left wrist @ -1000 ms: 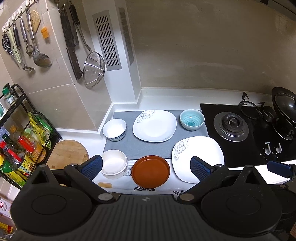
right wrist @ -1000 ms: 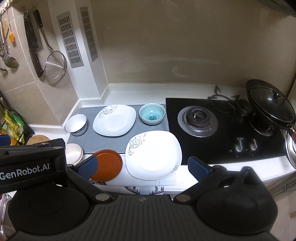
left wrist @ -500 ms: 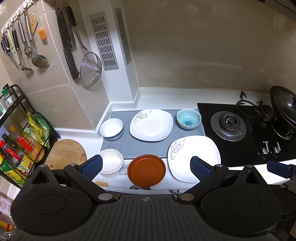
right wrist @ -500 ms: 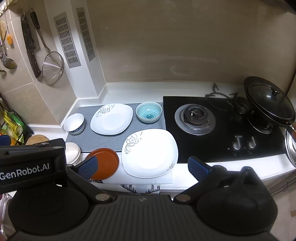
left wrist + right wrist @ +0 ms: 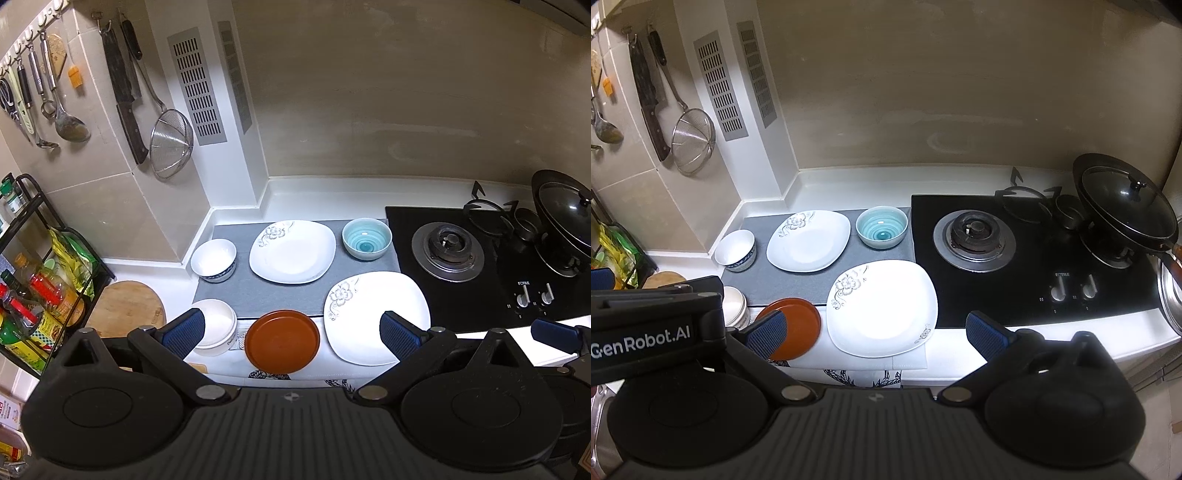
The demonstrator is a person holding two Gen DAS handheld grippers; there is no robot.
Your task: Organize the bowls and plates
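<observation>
Seen from the left wrist camera, the left claw [image 5: 291,330] hangs above the front edge of a white kitchen worktop [image 5: 321,201], its blue-padded fingers spread wide and holding nothing. Between the fingers sits a brown round plate [image 5: 282,341] at the worktop's front edge, with a cream bowl [image 5: 216,326] just to its left and a large white flowered plate [image 5: 376,314] to its right. Behind them, on a grey mat [image 5: 258,293], stand a small white bowl with a blue band [image 5: 213,260], a second white flowered plate [image 5: 292,251] and a teal bowl [image 5: 366,239], set in a row and apart from one another. A black gas hob [image 5: 480,273] lies to the right, with a lidded wok [image 5: 565,214] at its far side. A strainer [image 5: 171,144] and a cleaver [image 5: 123,99] hang on the tiled wall, and a round wooden board [image 5: 123,308] lies beside a bottle rack [image 5: 33,288].

From the right wrist camera, the right claw [image 5: 877,334] is likewise wide open and empty, poised over the near white flowered plate [image 5: 882,308], which lies between its fingers. The brown plate [image 5: 798,326] shows partly behind the left finger, and the body of the left claw [image 5: 653,328] crosses the lower left corner. The teal bowl [image 5: 882,226], far flowered plate [image 5: 809,240] and small banded bowl [image 5: 735,250] rest on the grey mat [image 5: 798,282] beyond.
</observation>
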